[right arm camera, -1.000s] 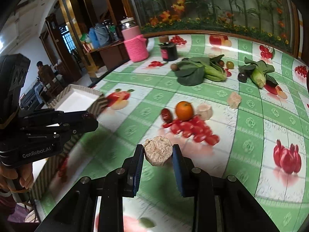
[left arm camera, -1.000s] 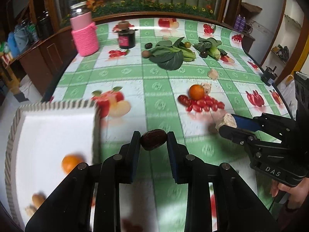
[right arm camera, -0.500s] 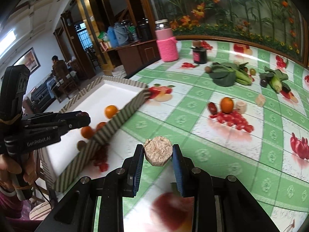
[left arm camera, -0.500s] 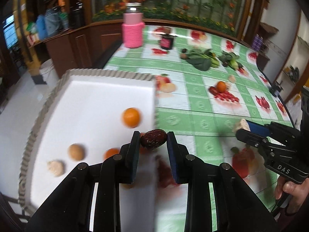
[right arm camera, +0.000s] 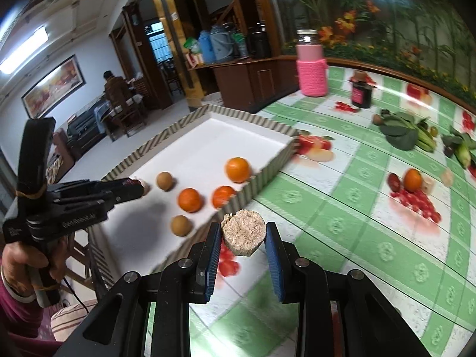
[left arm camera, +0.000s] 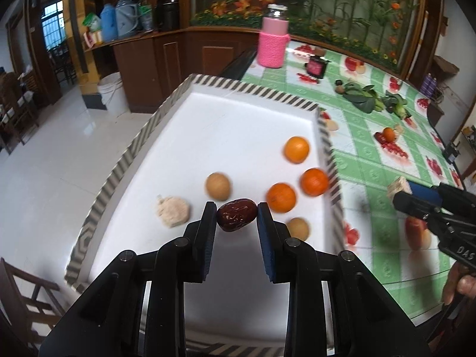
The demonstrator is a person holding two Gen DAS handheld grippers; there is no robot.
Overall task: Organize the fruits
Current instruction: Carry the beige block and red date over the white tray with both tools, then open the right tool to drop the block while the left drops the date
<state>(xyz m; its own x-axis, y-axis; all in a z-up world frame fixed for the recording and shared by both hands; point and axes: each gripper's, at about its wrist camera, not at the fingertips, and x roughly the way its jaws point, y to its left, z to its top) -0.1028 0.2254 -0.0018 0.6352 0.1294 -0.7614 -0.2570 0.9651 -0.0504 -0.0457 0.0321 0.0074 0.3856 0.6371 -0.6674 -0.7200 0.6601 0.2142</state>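
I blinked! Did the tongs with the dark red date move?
Yes. The left tongs carried the wrinkled dark red date from the green tablecloth over the white tray.

White tray (left arm camera: 238,125) floor, its rim striped in grey and cream; three bright orange fruits (left arm camera: 296,149) on it, two tan-brown round ones (left arm camera: 217,186), one pale beige lump (left arm camera: 172,211); a glossy dark red date (left arm camera: 236,214) between blue pads (left arm camera: 208,244) on black fingers; a speckled beige puck (right arm camera: 243,236); tablecloth (right arm camera: 372,208) checked green and white with red fruit prints; a pink knitted jar sleeve (right arm camera: 312,77); dark green leaves (right arm camera: 400,132).
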